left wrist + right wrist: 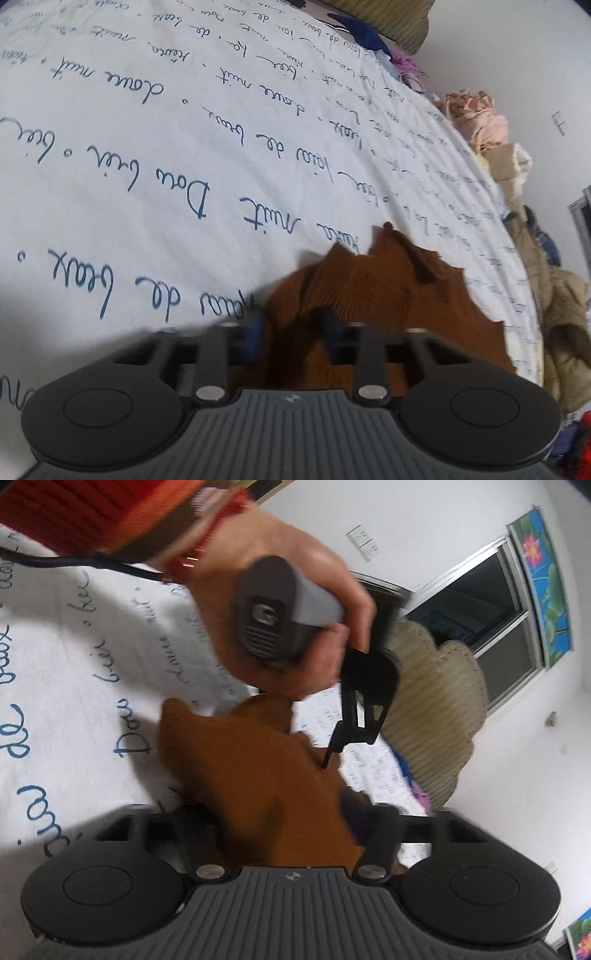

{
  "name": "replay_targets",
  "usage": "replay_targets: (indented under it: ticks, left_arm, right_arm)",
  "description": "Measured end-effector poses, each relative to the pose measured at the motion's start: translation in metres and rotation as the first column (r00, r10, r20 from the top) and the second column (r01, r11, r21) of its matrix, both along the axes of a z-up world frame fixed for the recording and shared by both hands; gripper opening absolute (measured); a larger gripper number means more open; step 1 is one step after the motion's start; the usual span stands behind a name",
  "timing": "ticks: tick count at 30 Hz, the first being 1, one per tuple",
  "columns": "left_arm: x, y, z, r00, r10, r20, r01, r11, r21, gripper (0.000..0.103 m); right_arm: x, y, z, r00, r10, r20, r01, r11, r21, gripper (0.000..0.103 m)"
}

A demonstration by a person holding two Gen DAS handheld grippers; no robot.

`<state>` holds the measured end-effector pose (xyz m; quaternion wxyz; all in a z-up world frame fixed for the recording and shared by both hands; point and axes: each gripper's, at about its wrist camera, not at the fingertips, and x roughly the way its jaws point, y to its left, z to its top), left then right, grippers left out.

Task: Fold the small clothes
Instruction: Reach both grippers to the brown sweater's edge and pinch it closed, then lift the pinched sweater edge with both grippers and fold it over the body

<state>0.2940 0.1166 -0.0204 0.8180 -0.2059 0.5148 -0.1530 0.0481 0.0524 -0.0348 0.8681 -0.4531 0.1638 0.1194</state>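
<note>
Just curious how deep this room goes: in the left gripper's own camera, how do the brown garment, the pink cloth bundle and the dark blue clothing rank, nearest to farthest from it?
1. Brown garment: between the left gripper's fingers.
2. Pink cloth bundle: right bed edge, midway.
3. Dark blue clothing: far end, by the pillow.

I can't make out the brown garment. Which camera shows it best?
The right wrist view: there the brown garment shows more of its cloth, lifted off the sheet. The left wrist view shows only its bunched edge.
</note>
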Motion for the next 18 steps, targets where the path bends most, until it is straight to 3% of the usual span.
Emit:
replay_targets:
  ticks: [2,3,8,13,18]
  left_arm:
    - [-0.001,-0.004,0.002,1.0,0.002,0.011,-0.002,1.0,0.019,0.014]
    - [-0.004,-0.006,0.005,1.0,0.003,0.024,-0.004,0.999,0.036,0.013]
    - [-0.021,-0.035,0.037,0.99,-0.03,0.135,0.006,0.985,0.174,0.013]
    - [-0.033,-0.07,0.078,0.973,-0.067,0.219,0.022,0.979,0.202,0.012]
    - [-0.037,-0.12,0.107,0.956,-0.107,0.272,0.04,0.97,0.241,0.012]
  right_arm:
    - [0.003,-0.001,-0.001,1.0,-0.002,-0.024,0.003,1.0,0.029,0.014]
    - [0.002,-0.003,-0.002,1.0,-0.001,-0.021,0.002,0.999,0.039,0.011]
    - [-0.01,-0.021,0.008,0.999,0.008,0.052,-0.012,0.997,0.077,0.01]
    - [-0.02,-0.054,0.031,0.992,-0.06,0.111,0.04,0.985,0.17,0.01]
    - [-0.019,-0.102,0.054,0.978,-0.164,0.13,0.12,0.948,0.293,0.01]
